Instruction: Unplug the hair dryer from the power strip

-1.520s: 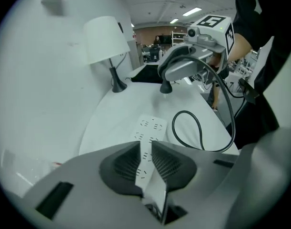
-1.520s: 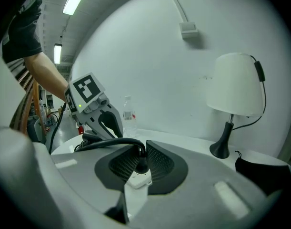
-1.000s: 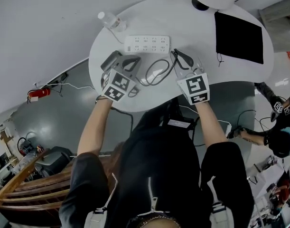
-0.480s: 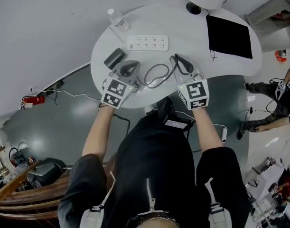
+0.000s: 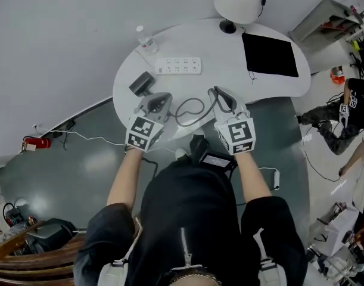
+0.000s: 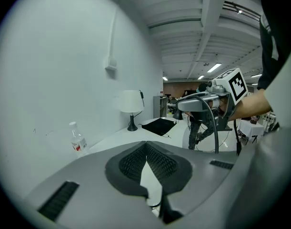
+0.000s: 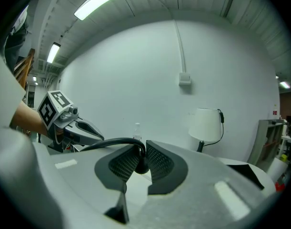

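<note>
Starting at the left of the table (image 5: 253,82), the hair dryer (image 5: 142,83) lies near the edge at about nine o'clock, with your left gripper (image 5: 158,100) just beside it at its five o'clock; its jaws are pressed together with nothing between them. The power strip (image 5: 179,65) sits at about one o'clock from that gripper, well apart from it, and as far as the head view shows, no plug stands in any of its sockets. The cord (image 5: 190,107) loops loosely at the near edge, between your two grippers. Your right gripper (image 5: 219,94), at three o'clock from the loop, is clamped on the end of that cord, clear of the strip. The unplugging itself looks done; what seems left is only to set the cord end down and let go.
</note>
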Motion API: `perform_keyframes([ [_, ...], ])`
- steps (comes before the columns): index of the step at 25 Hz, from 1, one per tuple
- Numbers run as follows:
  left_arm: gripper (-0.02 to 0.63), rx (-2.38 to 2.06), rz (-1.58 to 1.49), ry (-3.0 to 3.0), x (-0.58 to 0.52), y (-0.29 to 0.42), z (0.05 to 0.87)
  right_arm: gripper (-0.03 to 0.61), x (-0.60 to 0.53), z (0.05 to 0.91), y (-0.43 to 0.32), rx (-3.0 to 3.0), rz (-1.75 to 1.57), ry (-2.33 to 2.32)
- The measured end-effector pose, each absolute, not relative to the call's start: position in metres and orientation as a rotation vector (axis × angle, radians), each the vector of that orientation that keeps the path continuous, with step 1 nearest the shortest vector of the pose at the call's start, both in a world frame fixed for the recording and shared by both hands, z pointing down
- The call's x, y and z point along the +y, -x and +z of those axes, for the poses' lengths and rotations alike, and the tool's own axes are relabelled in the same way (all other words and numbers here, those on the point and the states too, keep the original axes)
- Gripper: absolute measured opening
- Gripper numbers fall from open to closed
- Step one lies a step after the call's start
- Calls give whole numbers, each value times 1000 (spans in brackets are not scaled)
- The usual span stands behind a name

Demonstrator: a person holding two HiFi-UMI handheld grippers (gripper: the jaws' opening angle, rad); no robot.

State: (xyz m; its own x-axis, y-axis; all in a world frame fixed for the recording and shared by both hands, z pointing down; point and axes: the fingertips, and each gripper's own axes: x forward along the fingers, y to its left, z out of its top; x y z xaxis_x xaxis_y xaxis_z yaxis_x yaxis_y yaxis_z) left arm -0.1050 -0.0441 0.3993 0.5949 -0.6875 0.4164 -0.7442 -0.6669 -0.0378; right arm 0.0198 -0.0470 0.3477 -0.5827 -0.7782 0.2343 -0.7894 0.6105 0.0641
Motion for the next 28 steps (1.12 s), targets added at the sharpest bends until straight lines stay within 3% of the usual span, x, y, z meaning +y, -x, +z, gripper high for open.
perform_keyframes([
  [28,12,-1158,559,-2767,-4,91,378,44,-7,333,-28,-2576,15,-1332],
])
